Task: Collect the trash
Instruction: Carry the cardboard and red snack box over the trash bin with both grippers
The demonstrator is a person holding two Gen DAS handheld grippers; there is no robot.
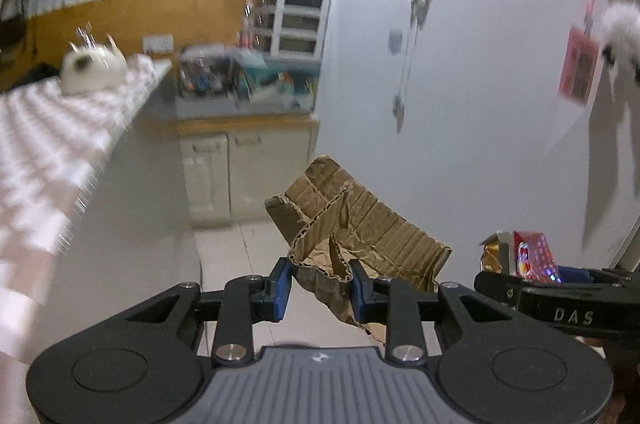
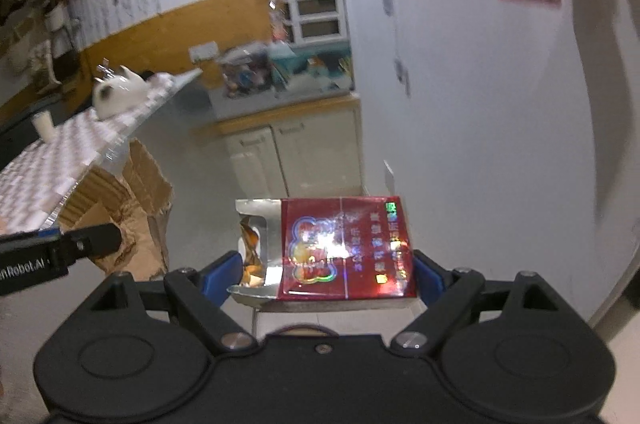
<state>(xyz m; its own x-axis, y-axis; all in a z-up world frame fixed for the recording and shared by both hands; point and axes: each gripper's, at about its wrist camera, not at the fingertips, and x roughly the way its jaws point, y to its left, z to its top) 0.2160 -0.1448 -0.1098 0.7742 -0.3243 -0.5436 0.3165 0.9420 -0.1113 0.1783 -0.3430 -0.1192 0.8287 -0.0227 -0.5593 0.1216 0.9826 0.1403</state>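
we have the left claw (image 1: pixel 320 284) pinched narrow on a torn piece of cardboard (image 1: pixel 360 232), and the right claw (image 2: pixel 326 278) spread wide around an opened red cigarette pack (image 2: pixel 344 248), both held in the air above the tiled floor (image 1: pixel 240 248), beside the counter (image 1: pixel 48 151). the cardboard is gripped only by its crumpled lower edge, so we judge it could tear or slip free. the pack's loose foil end could spill scraps.
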